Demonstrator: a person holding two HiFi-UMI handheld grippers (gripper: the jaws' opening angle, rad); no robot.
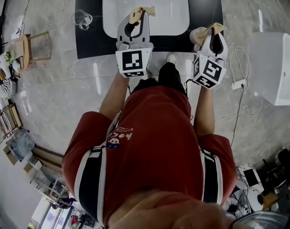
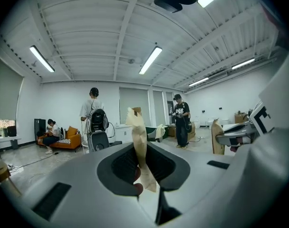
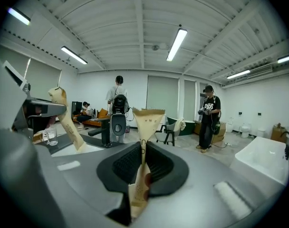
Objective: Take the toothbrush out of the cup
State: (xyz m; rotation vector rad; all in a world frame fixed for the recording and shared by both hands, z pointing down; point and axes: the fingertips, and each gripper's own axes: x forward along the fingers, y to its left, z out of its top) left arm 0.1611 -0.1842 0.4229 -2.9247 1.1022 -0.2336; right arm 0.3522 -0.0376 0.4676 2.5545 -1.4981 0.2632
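Losing the far rim of the sink (image 1: 170, 4) past the head view's top edge. Hiding most of a white round thing (image 1: 197, 34) under the right tool (image 1: 215, 29), so not telling what it is. Showing the glass cup (image 1: 82, 19) too small for reading any contents. Covering most of the legs (image 1: 168, 78) beneath the red shirt (image 1: 154, 128).

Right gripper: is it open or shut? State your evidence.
Shut. In its own view the right gripper's tan taped jaws meet along one seam, and nothing shows between them.
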